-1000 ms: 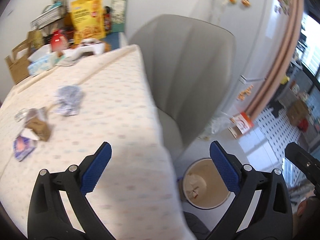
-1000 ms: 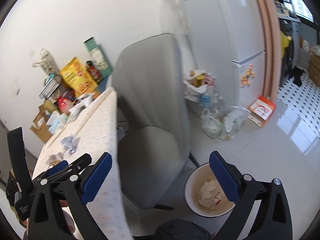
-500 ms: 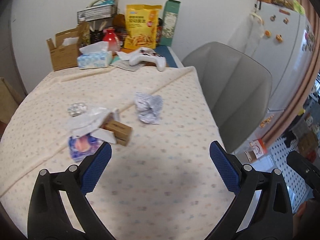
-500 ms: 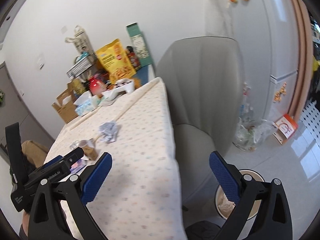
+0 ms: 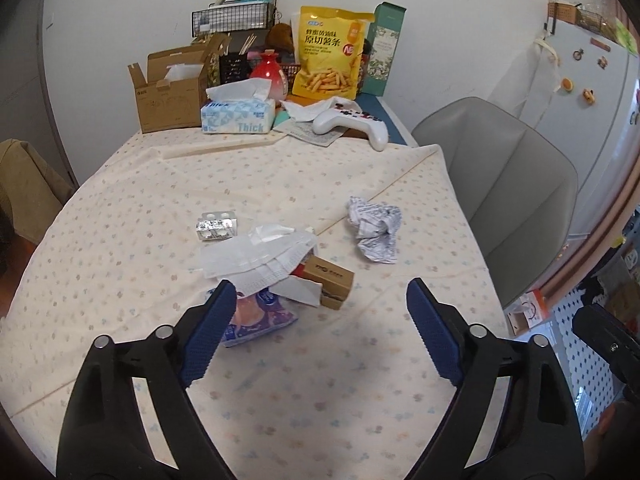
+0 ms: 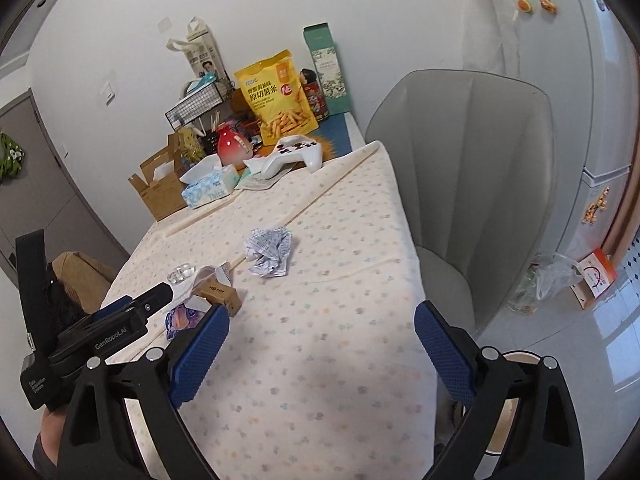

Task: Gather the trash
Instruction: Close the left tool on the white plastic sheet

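- The left claw (image 5: 316, 320) hangs released over the near half of the tabletop (image 5: 120, 240), which wears a cream cloth dotted with pale flowers; its blue-padded fingers (image 5: 208, 332) stand wide apart and hold nothing.
- The right claw (image 6: 320, 348) is likewise released, its blue pads spread wide above the near right part of the same tabletop, empty.
- In the left wrist view, the crumpled ball of white paper with grey print (image 5: 374, 232) lies at about 1 o'clock from the left claw, alone on the cloth, near the tabletop's right edge.
- At about 11 o'clock, just beyond the left finger, sits a small heap: a flat white tissue sheet (image 5: 256, 256) draped over a brown cardboard packet (image 5: 330, 282), with a purple and pink plastic wrapper (image 5: 256, 316) beneath, touching them.
- A silver blister pack with white pills (image 5: 216, 226) lies just past the heap, apart from it.
- In the right wrist view, the paper ball (image 6: 270, 252) sits at about 11 o'clock from the right claw, with the heap further left, beside the left gripper's black body.
- At the far end of the tabletop stand an open brown cardboard box (image 5: 172, 88), a blue and white tissue pack (image 5: 238, 114), a white game controller (image 5: 352, 122) and a yellow snack bag (image 5: 330, 58).
- A grey upholstered chair (image 5: 508, 200) stands against the tabletop's right side.
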Tool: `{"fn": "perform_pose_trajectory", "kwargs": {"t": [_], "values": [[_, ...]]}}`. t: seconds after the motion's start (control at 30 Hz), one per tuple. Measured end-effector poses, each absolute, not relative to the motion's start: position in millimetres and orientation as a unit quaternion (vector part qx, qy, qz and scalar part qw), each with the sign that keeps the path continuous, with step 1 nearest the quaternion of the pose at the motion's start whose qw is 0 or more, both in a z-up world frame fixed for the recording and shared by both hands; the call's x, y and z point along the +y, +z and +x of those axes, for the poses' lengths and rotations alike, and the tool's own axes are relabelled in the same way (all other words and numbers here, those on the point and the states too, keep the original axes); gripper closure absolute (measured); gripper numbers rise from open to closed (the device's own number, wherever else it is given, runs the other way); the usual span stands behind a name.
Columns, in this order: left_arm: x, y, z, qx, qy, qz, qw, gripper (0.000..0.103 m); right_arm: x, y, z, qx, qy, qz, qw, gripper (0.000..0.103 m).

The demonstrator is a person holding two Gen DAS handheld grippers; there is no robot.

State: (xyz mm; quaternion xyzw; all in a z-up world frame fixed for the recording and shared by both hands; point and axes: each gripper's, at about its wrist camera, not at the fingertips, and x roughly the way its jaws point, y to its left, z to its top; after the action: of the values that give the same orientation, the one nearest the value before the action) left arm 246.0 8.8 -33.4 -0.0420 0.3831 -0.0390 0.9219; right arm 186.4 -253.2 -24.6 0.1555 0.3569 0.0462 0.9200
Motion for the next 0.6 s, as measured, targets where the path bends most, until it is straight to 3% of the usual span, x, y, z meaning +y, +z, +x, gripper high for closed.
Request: {"fn": "perform_pose_trajectory", "kwargs": {"t": [0.1,0.4,0.6], "values": [[14,-41,258,0.394,-0.037,-0.043,0.917,0.028,-244,-30,201,0.367,0.054,0.151,0.916,0.014],[25,-69,299,0.426,-0.033,-0.037,0.903,0.041,-219,-50,246,0.397,0.074,0.141,0.904,0.021],[26,-84,320,0.439,-0.033,-0.025,0.897,0.043,-195,-65,269,0.417,0.094,0.132,0.894,0.027]]}}
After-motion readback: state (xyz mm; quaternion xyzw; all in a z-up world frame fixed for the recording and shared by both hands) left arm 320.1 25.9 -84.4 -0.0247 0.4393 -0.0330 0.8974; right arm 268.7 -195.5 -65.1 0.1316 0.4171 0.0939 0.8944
